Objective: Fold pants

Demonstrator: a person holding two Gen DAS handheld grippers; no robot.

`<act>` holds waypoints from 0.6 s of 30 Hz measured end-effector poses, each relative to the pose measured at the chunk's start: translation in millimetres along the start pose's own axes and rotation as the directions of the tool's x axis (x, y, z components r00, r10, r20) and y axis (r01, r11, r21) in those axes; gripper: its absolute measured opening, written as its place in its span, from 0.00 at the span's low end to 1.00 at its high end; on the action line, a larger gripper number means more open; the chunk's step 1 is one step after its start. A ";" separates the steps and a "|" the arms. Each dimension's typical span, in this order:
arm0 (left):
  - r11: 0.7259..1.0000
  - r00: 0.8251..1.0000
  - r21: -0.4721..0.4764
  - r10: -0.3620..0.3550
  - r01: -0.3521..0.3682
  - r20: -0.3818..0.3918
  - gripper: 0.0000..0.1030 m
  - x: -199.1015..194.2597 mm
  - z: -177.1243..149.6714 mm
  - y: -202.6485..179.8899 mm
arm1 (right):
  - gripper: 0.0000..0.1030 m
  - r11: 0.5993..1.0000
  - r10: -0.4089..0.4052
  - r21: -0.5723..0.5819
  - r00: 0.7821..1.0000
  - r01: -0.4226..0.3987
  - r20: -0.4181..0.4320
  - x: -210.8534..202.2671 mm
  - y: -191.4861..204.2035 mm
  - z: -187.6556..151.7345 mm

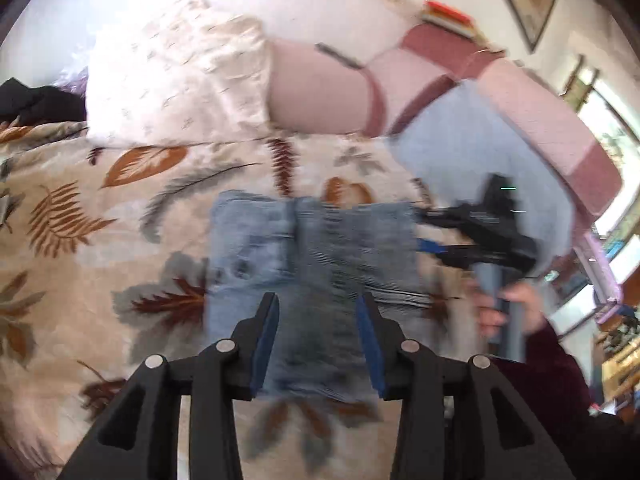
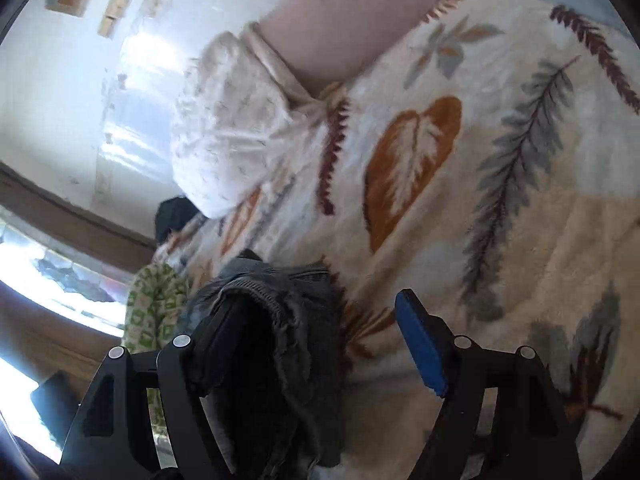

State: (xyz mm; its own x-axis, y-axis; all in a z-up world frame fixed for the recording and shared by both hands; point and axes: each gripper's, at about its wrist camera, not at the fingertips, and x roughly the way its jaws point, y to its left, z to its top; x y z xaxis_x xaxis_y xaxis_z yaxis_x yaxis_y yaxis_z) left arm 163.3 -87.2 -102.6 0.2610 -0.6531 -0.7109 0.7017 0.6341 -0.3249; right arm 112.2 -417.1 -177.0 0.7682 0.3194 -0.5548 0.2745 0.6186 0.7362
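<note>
Left gripper (image 1: 317, 312): my fingers stand spread apart above the jeans, blue pads facing each other, nothing between them that I can see pinched.
Right gripper (image 2: 320, 320): spread wide too; in my left view it sits at the right edge of the jeans, my hand (image 1: 516, 312) around its handle.
Pants (image 1: 312, 264): light blue jeans, folded into a compact rectangle, lying flat in the middle of the left view on the leaf-print blanket (image 1: 80, 208).
Right view, lower left: dark denim edge (image 2: 280, 320) drapes over my left finger; the other pad (image 2: 420, 344) is bare.
Upper frame: white pillow (image 1: 176, 80) beside a pink cushion (image 1: 316, 88).
Sharpness: left view is motion-blurred.
</note>
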 end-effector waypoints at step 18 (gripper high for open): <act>0.963 0.964 0.033 0.267 -0.267 -0.007 0.41 69.9 -41.0 -4.1 | 0.45 0.996 -0.071 -0.074 0.972 0.055 -0.226 128.1 23.5 27.9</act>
State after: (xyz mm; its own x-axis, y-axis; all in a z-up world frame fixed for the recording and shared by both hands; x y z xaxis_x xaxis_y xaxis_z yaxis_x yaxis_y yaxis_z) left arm 151.5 -118.5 -176.6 0.4347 -0.4571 -0.7760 0.6278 0.7716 -0.1028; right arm 233.2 -381.7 -220.0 0.5961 0.4290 -0.6787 0.2732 0.6865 0.6738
